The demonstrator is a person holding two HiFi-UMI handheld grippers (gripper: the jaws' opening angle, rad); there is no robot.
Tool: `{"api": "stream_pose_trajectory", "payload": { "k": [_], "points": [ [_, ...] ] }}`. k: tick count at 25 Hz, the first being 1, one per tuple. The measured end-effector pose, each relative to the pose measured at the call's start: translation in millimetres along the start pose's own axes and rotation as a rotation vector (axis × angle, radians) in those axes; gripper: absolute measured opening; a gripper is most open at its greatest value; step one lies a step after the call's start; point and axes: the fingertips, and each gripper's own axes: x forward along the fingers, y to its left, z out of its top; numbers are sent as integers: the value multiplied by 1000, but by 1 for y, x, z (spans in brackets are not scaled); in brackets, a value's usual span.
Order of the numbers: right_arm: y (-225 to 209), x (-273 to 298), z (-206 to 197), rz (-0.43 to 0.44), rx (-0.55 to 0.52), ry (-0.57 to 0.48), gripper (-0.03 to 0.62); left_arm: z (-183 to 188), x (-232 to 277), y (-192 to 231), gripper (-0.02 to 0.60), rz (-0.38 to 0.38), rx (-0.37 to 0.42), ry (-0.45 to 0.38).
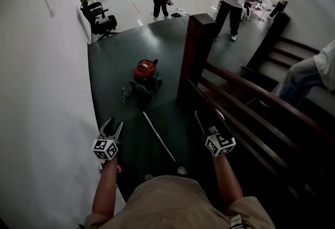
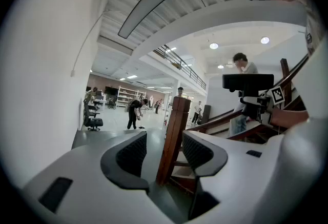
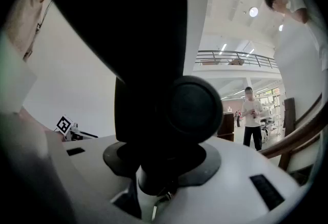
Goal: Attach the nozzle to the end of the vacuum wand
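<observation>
One wand [image 1: 159,136], one nozzle [image 3: 154,54], one vacuum [image 1: 145,72]

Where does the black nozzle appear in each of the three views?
Head view: black nozzle, lower right of the middle.
Left gripper view, right of the middle, a dark block.
Right gripper view, fills the middle, held in the right gripper.
Shared landmark: wooden stair railing.

Beige short-sleeved shirt [image 1: 172,204], pale shoe tips [image 1: 181,171] just beyond its far edge, left gripper [image 1: 113,127] and right gripper [image 1: 208,118] with smooth white shells, dark ribbed pads [image 2: 132,154], a cube [image 1: 105,149] of black-and-white square markers on each gripper.
</observation>
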Motion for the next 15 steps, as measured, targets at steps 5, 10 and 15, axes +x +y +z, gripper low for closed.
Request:
{"api": "stream_pose_trajectory", "payload": {
  "k": [5, 10, 15],
  "points": [
    [-10, -4, -3, -2, -2, 2, 167, 0, 11, -13, 224, -11, 16, 4],
    [-23, -9, -8, -6, 1, -2, 169, -1, 21, -24, 225, -23, 31, 13],
    [-38, -18, -9, 11, 34, -17, 169, -4, 28, -41, 224, -24, 49, 30]
  ]
}}
